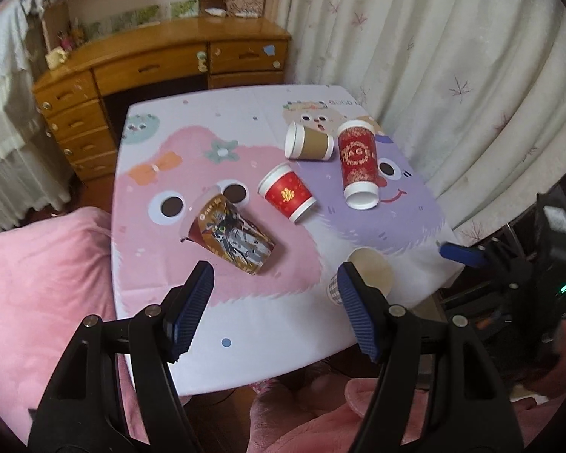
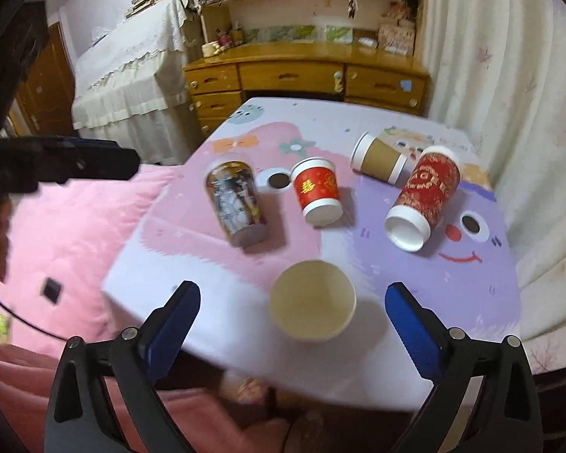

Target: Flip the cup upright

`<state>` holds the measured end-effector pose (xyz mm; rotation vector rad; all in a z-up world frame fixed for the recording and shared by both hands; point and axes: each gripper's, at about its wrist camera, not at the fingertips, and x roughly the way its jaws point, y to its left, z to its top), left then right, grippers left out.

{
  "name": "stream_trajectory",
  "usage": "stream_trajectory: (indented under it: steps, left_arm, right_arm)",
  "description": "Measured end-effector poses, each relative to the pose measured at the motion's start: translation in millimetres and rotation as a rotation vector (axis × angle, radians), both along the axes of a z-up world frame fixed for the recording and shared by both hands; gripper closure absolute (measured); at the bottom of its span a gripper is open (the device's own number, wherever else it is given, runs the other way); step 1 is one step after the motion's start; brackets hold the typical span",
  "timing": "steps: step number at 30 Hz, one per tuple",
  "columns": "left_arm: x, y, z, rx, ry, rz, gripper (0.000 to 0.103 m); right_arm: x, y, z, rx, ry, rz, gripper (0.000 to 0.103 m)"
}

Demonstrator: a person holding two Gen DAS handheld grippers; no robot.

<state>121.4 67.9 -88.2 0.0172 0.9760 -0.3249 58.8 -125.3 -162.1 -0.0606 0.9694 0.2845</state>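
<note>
Several paper cups lie on their sides on the cartoon-print table [image 1: 253, 321]: a printed brown cup [image 1: 232, 239] [image 2: 237, 204], a small red cup [image 1: 287, 197] [image 2: 318, 190], a kraft-brown cup [image 1: 308, 142] [image 2: 377, 162] and a tall red cup [image 1: 358, 164] [image 2: 424, 198]. One cream cup [image 2: 313, 300] [image 1: 369, 270] stands upright near the front edge. My left gripper [image 1: 275, 309] is open and empty, above the table just before the printed cup. My right gripper [image 2: 292, 324] is open and empty, its fingers on either side of the upright cup, not touching it.
A wooden desk with drawers [image 1: 162, 64] stands behind the table, a white curtain [image 1: 452, 75] to the right, a pink blanket [image 1: 37, 283] to the left. The other gripper shows at the right edge of the left wrist view [image 1: 509, 260] and at the left of the right wrist view [image 2: 75, 162].
</note>
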Motion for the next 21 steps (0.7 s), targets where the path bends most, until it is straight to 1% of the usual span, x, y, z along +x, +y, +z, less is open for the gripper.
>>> stream_trajectory:
  steps: [1, 2, 3, 5, 6, 8, 10, 11, 13, 15, 17, 19, 21]
  left_arm:
    - [-3, -4, 6, 0.011, -0.005, 0.016, 0.038]
    - [-7, -8, 14, 0.029, -0.007, 0.040, 0.038]
    - [-13, -13, 23, 0.044, -0.006, 0.077, 0.038]
    - [-22, -17, 36, 0.034, -0.010, 0.117, 0.038]
    - [-28, -22, 44, 0.021, -0.016, 0.138, 0.038]
    - [-41, -29, 54, -0.011, -0.027, 0.165, 0.038]
    - [-56, -35, 61, -0.036, -0.045, 0.183, 0.038]
    - [-64, -38, 63, -0.036, -0.057, 0.205, 0.038]
    - [-80, -45, 64, -0.004, -0.064, 0.260, 0.038]
    - [-94, -51, 63, 0.033, -0.073, 0.292, 0.037]
    - [-106, -56, 62, 0.038, -0.089, 0.301, 0.037]
    - [-116, -59, 61, 0.034, -0.091, 0.319, 0.037]
    - [-126, -64, 62, 0.065, -0.113, 0.342, 0.036]
  right_arm:
    - [1, -4, 10, 0.015, 0.042, 0.007, 0.001]
    - [1, -8, 21, 0.013, 0.107, 0.004, 0.001]
    - [1, -10, 28, -0.005, 0.161, -0.005, 0.000]
    - [-3, -17, 44, -0.027, 0.259, -0.019, 0.000]
    - [-6, -21, 50, -0.008, 0.287, -0.025, 0.000]
    - [-15, -32, 61, 0.046, 0.335, -0.071, 0.000]
    - [-24, -48, 69, 0.102, 0.371, -0.159, 0.000]
    - [-30, -55, 72, 0.121, 0.380, -0.192, 0.000]
    - [-40, -64, 79, 0.102, 0.364, -0.234, 0.000]
    - [-54, -69, 93, 0.056, 0.281, -0.260, 0.000]
    - [-69, -74, 106, 0.022, 0.188, -0.273, 0.000]
    - [-86, -78, 123, 0.017, 0.087, -0.264, 0.000]
    - [-101, -80, 139, 0.028, 0.004, -0.242, 0.000]
